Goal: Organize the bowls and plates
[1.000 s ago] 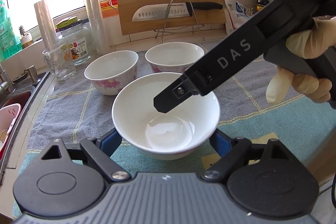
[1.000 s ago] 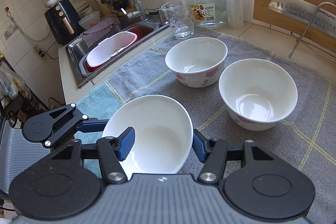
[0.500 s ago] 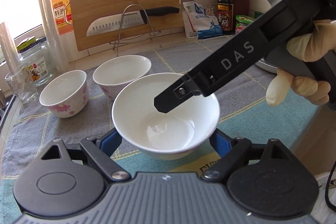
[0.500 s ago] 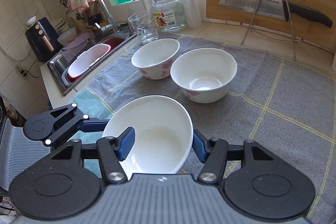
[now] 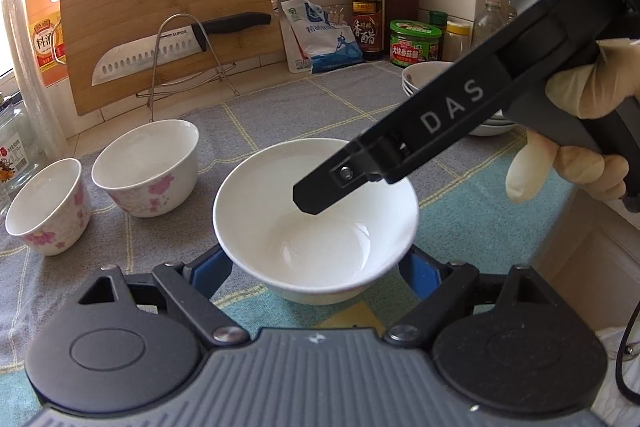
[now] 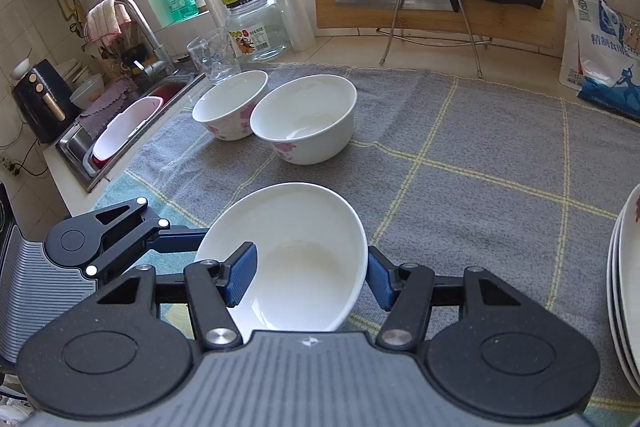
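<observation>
White porcelain, the plain bowl (image 5: 316,227) is gripped by both your left claw (image 5: 316,267) and right claw (image 6: 306,277), while two flowered bowls (image 6: 304,123) beyond it await stacking.

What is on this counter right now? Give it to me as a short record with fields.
held item: plain bowl, empty
left tongs: shut on the plain bowl, one pad at each side low down
right tongs: shut on the same bowl, one finger inside, one outside
waiting: two flowered bowls, upright, side by side
stack: plates at the right edge
surface: grey checked cloth
</observation>
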